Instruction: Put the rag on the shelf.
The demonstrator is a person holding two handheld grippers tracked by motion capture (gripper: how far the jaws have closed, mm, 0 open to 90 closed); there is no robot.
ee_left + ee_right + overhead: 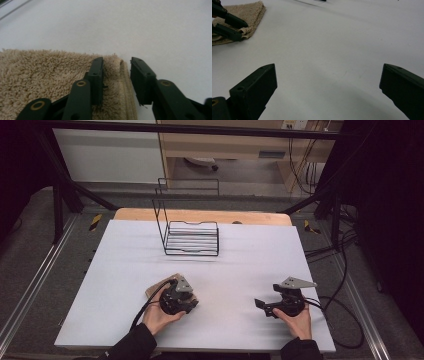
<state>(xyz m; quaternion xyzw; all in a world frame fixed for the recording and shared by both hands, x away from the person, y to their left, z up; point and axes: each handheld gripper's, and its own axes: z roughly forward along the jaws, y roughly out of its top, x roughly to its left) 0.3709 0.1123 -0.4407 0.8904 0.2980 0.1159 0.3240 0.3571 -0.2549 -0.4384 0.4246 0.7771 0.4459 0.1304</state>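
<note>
A folded beige towel [156, 289] lies on the white table [240, 255] near the front left. My left gripper [176, 293] hovers right over it. In the left gripper view the left gripper [116, 61] is narrowly open astride the towel's [45, 75] folded right edge, with one jaw resting on the pile and the other just off the edge. In the right gripper view the towel [249, 11] and the left gripper [243, 30] show at the far left. My right gripper [262, 307] is at the front right, and the right gripper [328, 67] is wide open over bare table.
A black wire rack [192, 239] with a tall back frame stands at the back centre of the table. A wooden strip [200, 215] runs along the far edge. Cables [345, 320] trail off the right side. Dark frame posts flank the table.
</note>
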